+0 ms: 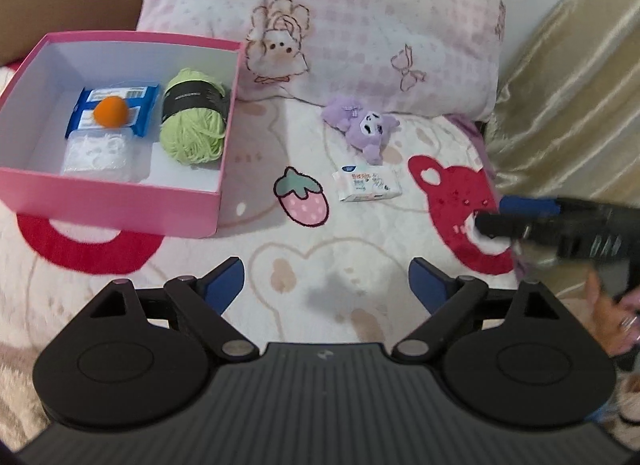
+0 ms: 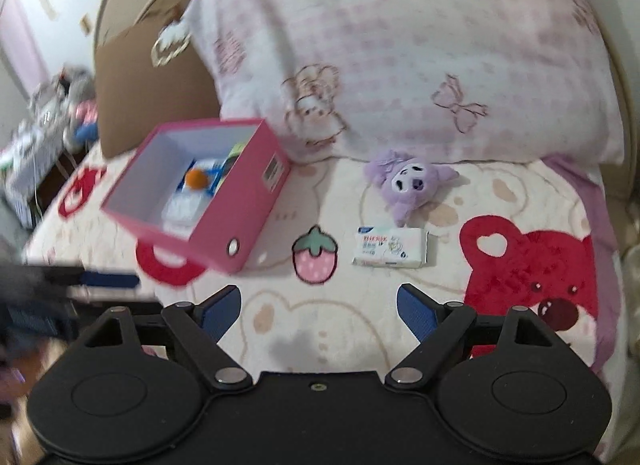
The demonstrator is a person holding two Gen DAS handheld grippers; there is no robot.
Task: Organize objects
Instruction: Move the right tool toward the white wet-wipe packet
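Left gripper (image 1: 323, 285): jaws stand wide apart, nothing between them; only the bed blanket (image 1: 304, 265) shows in the gap. Right gripper (image 2: 319, 309): jaws likewise wide apart and empty.

Pink box (image 1: 120, 201), open-topped, lies ahead of the left jaws and off to their left side, resting on the blanket. Inside it: a green yarn ball (image 1: 194, 121) with a black band against the wall nearer the jaws' centre line, a blue packet (image 1: 114, 109) with an orange ball (image 1: 111, 113) on top, and a clear plastic case (image 1: 98, 155) touching the packet's near edge.

Two items lie loose on the blanket, outside the box. The white tissue pack (image 1: 368, 184) sits ahead of the left jaws, slightly right of their centre line, well clear of both fingertips. The purple plush toy (image 1: 362, 127) lies just beyond the pack, near the pillow (image 1: 360, 25).

From the right wrist view, the pack is ahead, nearly in line with the right-hand fingertip, with the plush just beyond; neither is touched. The box stands ahead and to the left.
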